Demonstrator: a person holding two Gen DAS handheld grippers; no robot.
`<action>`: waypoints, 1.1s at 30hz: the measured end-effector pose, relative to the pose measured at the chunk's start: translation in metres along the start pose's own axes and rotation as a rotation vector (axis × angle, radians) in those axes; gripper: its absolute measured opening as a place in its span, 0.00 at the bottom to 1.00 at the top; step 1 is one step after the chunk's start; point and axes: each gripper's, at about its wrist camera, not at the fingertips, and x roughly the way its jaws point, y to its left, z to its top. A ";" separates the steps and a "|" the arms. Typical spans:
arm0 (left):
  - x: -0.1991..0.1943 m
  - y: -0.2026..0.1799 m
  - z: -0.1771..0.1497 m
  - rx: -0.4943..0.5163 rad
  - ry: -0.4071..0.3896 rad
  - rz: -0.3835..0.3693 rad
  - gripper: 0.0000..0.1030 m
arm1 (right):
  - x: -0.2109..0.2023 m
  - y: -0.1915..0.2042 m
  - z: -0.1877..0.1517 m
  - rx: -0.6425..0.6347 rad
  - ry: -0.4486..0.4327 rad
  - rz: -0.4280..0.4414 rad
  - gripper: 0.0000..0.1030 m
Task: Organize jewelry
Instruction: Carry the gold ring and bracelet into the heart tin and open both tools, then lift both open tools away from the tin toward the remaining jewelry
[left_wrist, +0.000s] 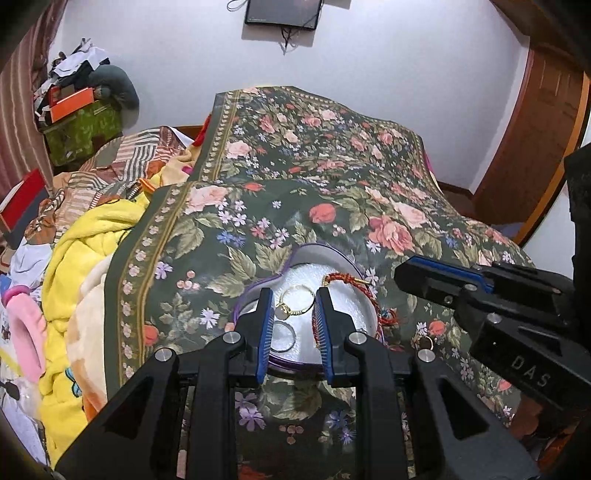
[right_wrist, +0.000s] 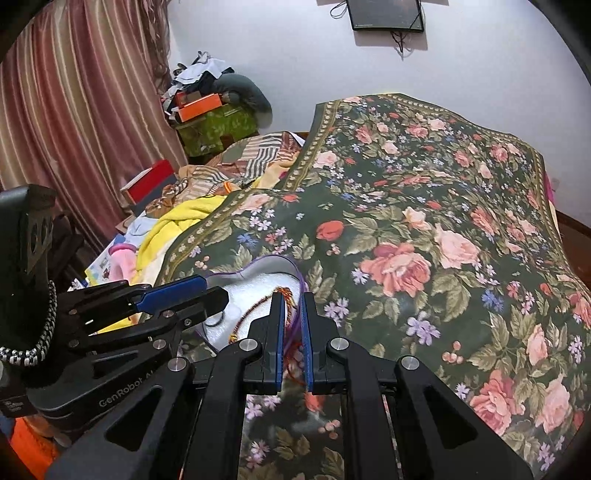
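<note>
A heart-shaped box (left_wrist: 334, 258) with a white lining and purple rim lies on the floral bedspread. Inside are a gold ring (left_wrist: 295, 301) with a pale stone, a silver ring (left_wrist: 284, 338) and a red braided bracelet (left_wrist: 343, 278) draped over the right rim. My left gripper (left_wrist: 294, 321) is open just above the box, its fingers either side of the gold ring. My right gripper (right_wrist: 291, 332) is nearly closed over the box's right rim (right_wrist: 295, 273), with thin red and purple threads between its fingers. Another small gold ring (left_wrist: 426, 341) lies on the cloth right of the box.
The floral bedspread (left_wrist: 332, 166) covers the bed. Yellow, pink and patterned blankets (left_wrist: 81, 258) pile at the left. A green box with orange boxes (left_wrist: 81, 122) stands by the curtain. A wooden door (left_wrist: 535, 129) is at the right.
</note>
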 end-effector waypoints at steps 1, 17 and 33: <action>0.000 -0.001 0.000 0.001 0.002 0.001 0.21 | -0.001 -0.001 -0.001 -0.001 0.002 -0.002 0.07; -0.056 -0.013 0.010 0.023 -0.074 0.028 0.33 | -0.061 -0.016 -0.001 0.021 -0.065 -0.055 0.18; -0.102 -0.057 -0.002 0.094 -0.117 0.005 0.44 | -0.115 -0.044 -0.036 0.034 -0.072 -0.173 0.34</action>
